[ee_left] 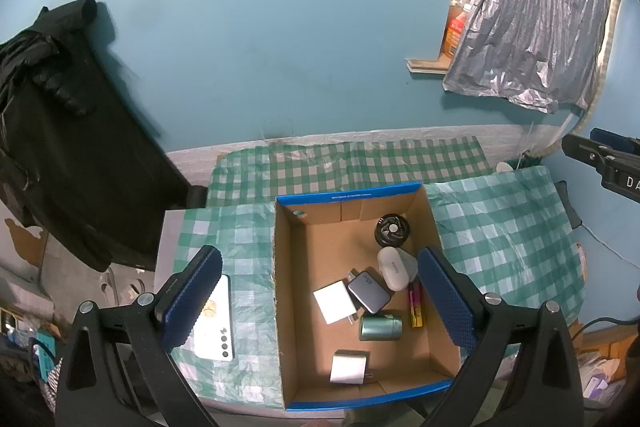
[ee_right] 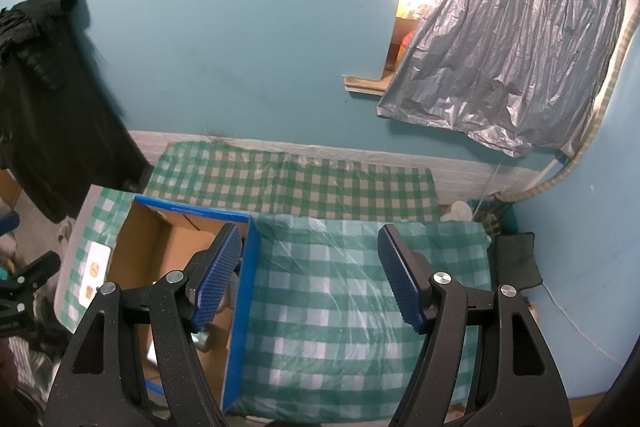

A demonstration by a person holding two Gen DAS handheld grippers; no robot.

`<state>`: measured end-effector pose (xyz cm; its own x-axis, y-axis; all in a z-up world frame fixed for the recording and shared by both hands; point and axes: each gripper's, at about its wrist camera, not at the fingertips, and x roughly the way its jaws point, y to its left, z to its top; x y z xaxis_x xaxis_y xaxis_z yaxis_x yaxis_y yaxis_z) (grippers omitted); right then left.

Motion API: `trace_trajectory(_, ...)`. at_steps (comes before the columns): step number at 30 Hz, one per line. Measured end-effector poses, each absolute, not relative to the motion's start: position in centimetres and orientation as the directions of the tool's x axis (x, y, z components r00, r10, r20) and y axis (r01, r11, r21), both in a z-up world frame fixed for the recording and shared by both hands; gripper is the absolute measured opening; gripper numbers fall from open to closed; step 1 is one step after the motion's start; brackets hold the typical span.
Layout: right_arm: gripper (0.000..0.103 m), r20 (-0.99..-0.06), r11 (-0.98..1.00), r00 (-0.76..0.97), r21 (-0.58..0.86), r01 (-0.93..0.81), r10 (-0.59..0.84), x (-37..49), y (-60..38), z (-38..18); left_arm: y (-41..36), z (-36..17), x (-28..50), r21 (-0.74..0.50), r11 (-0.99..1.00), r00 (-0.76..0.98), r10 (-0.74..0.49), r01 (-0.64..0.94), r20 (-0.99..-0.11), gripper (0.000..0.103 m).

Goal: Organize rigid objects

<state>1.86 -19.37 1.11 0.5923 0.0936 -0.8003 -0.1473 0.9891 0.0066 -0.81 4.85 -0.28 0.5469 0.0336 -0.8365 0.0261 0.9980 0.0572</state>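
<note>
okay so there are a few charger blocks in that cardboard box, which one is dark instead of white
The grey charger in the middle of the box; the white charger touching its left side and the white one nearest the camera are both pale.

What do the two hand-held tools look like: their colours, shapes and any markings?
Both look alike. The left tool has black, speckled plastic arms with triangular cut-outs and round silver bolts, and flat blue pads with a fine dotted texture. The right tool has the same build; seen from the left camera, its black body carries white letters, partly cut off. No cables or sleeves are visible.
</note>
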Motion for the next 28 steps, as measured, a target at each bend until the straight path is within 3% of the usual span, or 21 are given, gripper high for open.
trace_trajectory(28, 0.070, -0.804, 0.989, 0.587, 0.003, -0.150, 0.091, 1.72, -19.61, 1.00, 4.67, -0.51, -0.77, 0.068, 0.997, 0.540, 0.044, 0.025, -0.840, 0.100)
